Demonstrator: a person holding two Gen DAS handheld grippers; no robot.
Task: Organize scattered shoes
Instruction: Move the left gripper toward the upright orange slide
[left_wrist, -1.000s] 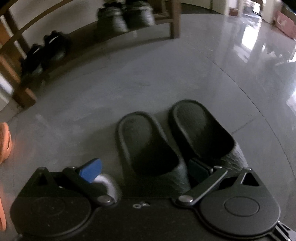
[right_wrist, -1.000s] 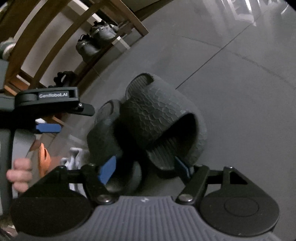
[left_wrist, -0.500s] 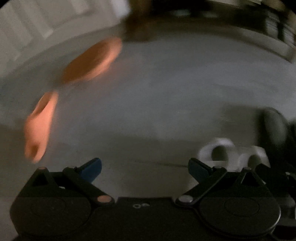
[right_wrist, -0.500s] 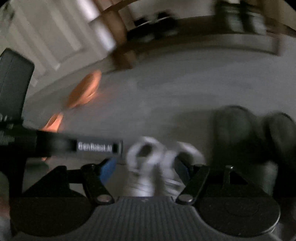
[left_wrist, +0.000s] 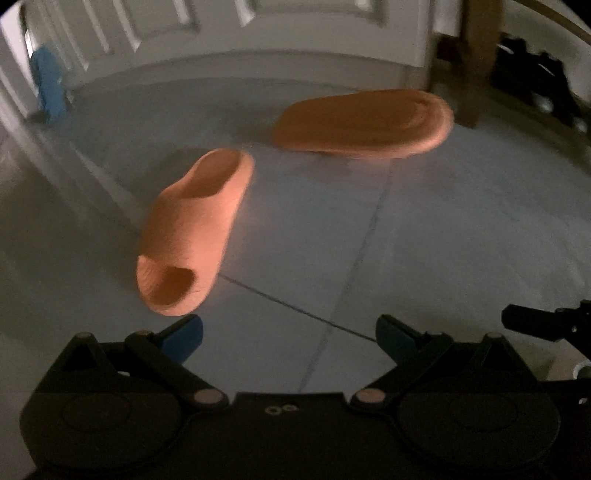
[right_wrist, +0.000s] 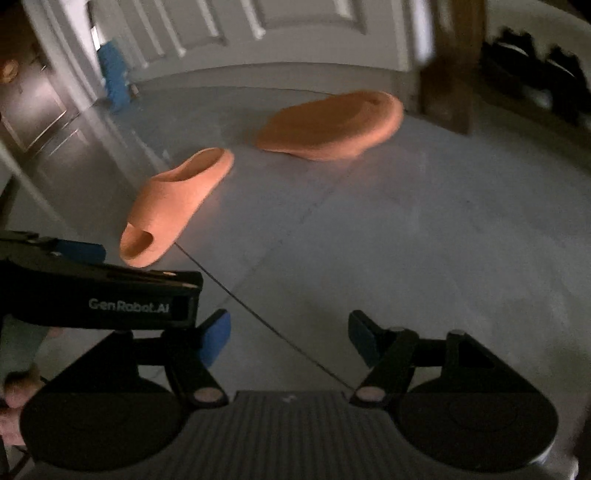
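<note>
Both grippers hung over the grey tiled floor (left_wrist: 461, 229) with fingers spread apart and nothing between them. From the left gripper (left_wrist: 290, 338), an upright orange slide (left_wrist: 192, 229) lay at about eleven o'clock, its toe opening just beyond the left blue fingertip, not touching. The second orange slide (left_wrist: 364, 123) lay sole-up farther off at one o'clock, near a wooden rack leg (left_wrist: 480, 55). From the right gripper (right_wrist: 290, 338), both slides lay well apart, toward eleven and twelve.
</note>
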